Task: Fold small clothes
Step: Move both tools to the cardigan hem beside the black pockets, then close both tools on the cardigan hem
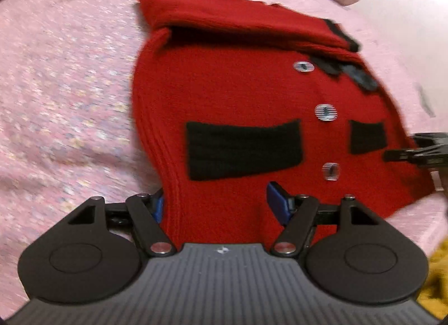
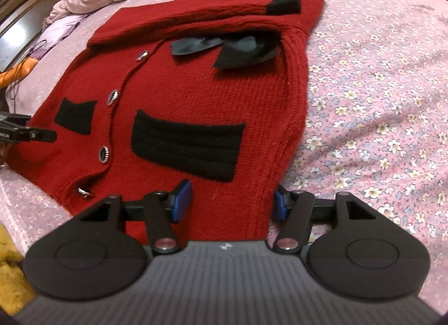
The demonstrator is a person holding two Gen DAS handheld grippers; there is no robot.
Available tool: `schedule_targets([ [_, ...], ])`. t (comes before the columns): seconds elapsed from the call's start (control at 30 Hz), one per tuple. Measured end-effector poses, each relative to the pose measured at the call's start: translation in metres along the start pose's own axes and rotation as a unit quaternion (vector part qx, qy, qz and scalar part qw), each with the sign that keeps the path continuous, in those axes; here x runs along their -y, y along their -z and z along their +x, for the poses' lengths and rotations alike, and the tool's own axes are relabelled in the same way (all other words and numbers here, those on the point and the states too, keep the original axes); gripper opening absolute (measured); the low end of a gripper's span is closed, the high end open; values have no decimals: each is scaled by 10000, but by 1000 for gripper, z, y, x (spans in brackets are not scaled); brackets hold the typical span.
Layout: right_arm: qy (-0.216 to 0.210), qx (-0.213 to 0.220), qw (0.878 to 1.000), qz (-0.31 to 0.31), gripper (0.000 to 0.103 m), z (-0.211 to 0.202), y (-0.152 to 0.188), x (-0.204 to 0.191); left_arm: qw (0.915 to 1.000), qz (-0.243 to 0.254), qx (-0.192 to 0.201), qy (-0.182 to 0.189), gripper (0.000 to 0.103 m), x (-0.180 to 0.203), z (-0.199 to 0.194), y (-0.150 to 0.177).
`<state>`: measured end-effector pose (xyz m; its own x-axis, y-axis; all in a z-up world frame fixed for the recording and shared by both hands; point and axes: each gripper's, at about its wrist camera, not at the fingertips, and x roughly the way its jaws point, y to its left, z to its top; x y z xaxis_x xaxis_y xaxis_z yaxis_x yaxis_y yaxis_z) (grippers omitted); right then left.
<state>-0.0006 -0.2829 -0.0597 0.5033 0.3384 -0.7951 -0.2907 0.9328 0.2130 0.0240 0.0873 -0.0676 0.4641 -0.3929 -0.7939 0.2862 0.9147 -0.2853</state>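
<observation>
Both hand-held grippers at the cardigan hem, ready for the bottom fold.

Red knit cardigan (image 1: 238, 95) lay flat on the floral bedspread (image 2: 378, 86), one sleeve (image 2: 196, 14) already folded across the top. My left hand-held gripper (image 1: 215, 204) straddled one hem corner and my right hand-held gripper (image 2: 229, 199) the other, both with jaws apart and pads not yet pinching, probably so the hem could lift evenly. Black pockets (image 2: 187, 145) faced up.
</observation>
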Motion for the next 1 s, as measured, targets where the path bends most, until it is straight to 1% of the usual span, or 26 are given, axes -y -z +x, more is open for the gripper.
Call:
schedule_targets([
  [0.07,-115,-4,9999,-47,61,1,1,-1,10000,27,-46,-80,73,1,4,2],
  [0.2,-245,-52,9996,-102,61,6,0,-5,9985,349,-158,-385,73,14,18,-2],
  [0.27,-314,-53,9994,-101,61,9,0,-5,9981,436,-177,-406,73,15,24,-4],
  [0.37,-423,-26,9991,-50,61,10,0,-4,9990,311,-146,-277,74,10,25,-4],
  [0.5,-548,-17,9985,-32,61,7,3,-4,9998,12,-102,140,74,4,16,-2],
  [0.57,-617,-77,9980,-97,61,8,3,-6,9997,-20,-90,216,74,3,14,0],
  [0.63,-627,-109,9979,-152,61,9,4,-8,9998,50,-120,142,74,4,16,1],
  [0.8,-612,-82,9980,-120,60,11,4,-9,9982,422,-274,-324,75,23,34,0],
  [0.87,-599,-72,9981,-127,59,10,5,-9,9975,524,-318,-365,77,26,36,1],
  [0.97,-590,-81,9981,-165,57,10,5,-10,9983,412,-306,-279,77,23,36,0],
  [1.0,-565,-87,9982,-169,49,10,6,-10,9986,367,-287,-263,77,23,35,0],
])
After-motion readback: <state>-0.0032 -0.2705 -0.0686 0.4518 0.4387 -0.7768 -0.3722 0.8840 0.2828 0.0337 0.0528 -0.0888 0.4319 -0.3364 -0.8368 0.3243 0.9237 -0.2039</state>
